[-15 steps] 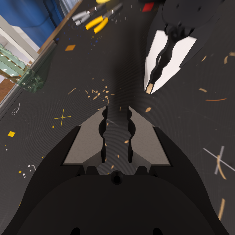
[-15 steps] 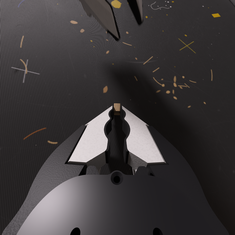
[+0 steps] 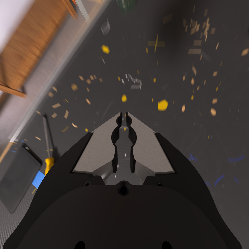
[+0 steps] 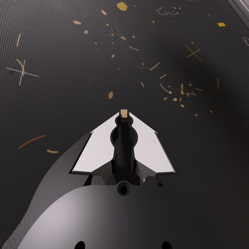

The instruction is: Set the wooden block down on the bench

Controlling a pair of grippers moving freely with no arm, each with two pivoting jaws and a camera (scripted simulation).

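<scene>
My right gripper [image 4: 124,113] is shut on a small light wooden block [image 4: 124,114], pinched between the fingertips and sticking out a little past them. It hangs over the dark ribbed bench mat [image 4: 67,102]; I cannot tell how high. My left gripper [image 3: 123,114] has its fingers almost together with nothing between them, over another part of the bench mat [image 3: 175,134]. The left wrist view is blurred by motion. Neither gripper shows in the other's view.
A screwdriver with a yellow handle [image 3: 47,145], a flat dark slab [image 3: 17,177] and a blue piece [image 3: 38,179] lie at the left, near the bench's edge [image 3: 44,86]. Wood chips, yellow marks and chalk crosses [image 4: 193,53] dot the mat.
My left gripper has swung away to another part of the bench and closed its fingers; it has left the right wrist view. My right gripper has barely moved and still holds the block.
</scene>
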